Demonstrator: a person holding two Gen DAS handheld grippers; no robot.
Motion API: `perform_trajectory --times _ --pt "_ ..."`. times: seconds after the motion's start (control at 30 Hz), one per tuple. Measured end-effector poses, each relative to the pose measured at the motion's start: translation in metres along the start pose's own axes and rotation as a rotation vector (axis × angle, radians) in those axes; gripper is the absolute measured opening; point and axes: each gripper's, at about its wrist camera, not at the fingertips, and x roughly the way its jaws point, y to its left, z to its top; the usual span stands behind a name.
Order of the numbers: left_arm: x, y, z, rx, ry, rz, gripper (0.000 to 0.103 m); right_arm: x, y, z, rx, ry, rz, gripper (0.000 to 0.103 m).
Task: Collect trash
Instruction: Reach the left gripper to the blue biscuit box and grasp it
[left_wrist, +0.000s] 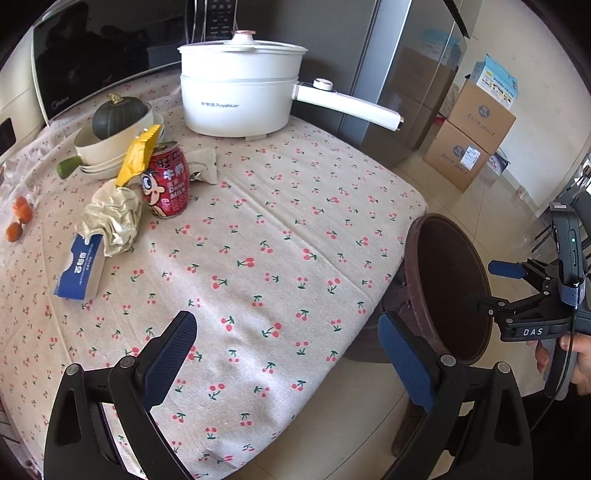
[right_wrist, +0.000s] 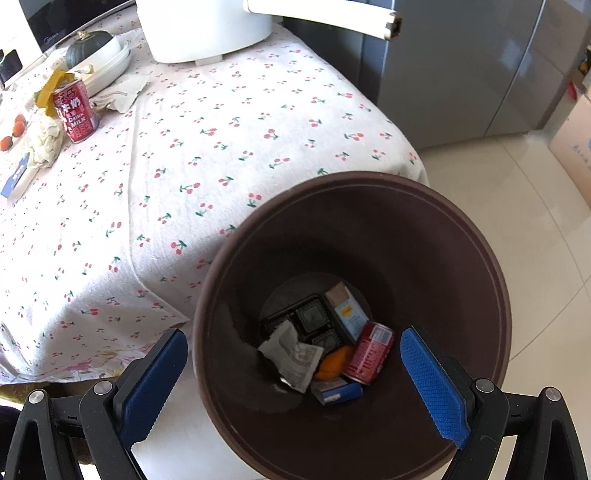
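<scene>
A brown trash bin (right_wrist: 354, 206) stands at the table's right edge; it also shows in the left wrist view (left_wrist: 448, 291). Inside lie a red can (right_wrist: 369, 352), a crumpled paper (right_wrist: 291, 354), small boxes and a black tray. My right gripper (right_wrist: 293, 380) is open and empty above the bin's mouth; it also shows in the left wrist view (left_wrist: 517, 280). My left gripper (left_wrist: 288, 362) is open and empty over the table's front. On the table's left lie a red milk can (left_wrist: 166, 184), a yellow wrapper (left_wrist: 138, 155), crumpled paper (left_wrist: 110, 218), a blue box (left_wrist: 79, 267) and a beige packet (left_wrist: 203, 164).
A white electric pot (left_wrist: 240, 88) with a long handle stands at the back of the cherry-print tablecloth (left_wrist: 277, 221). Stacked bowls (left_wrist: 110, 147) hold a green squash. Small oranges (left_wrist: 18, 218) lie far left. A microwave, a grey fridge (left_wrist: 388, 55) and cardboard boxes (left_wrist: 469, 140) stand behind.
</scene>
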Motion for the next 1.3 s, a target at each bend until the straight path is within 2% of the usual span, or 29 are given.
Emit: perform_trajectory --times 0.4,0.6,0.73,0.93,1.13,1.3 --pt "-0.028 0.084 -0.007 -0.153 -0.028 0.066 0.100 0.008 0.069 0.038 -0.084 -0.020 0.057 0.096" --pt "-0.027 0.126 -0.007 -0.232 0.000 0.113 0.100 0.016 0.102 0.058 -0.105 -0.022 0.098 0.096" --pt "-0.010 0.146 -0.004 -0.244 0.050 0.155 0.100 0.023 0.118 0.072 -0.120 -0.022 0.119 0.096" --pt "0.035 0.180 0.014 -0.191 0.123 0.222 0.099 0.034 0.120 0.084 -0.112 -0.008 0.121 0.096" --pt "0.074 0.218 0.032 -0.230 0.157 0.206 0.096 0.044 0.108 0.091 -0.100 0.016 0.110 0.096" --pt "0.090 0.235 0.037 -0.273 0.177 0.203 0.082 0.049 0.091 0.095 -0.070 0.027 0.095 0.096"
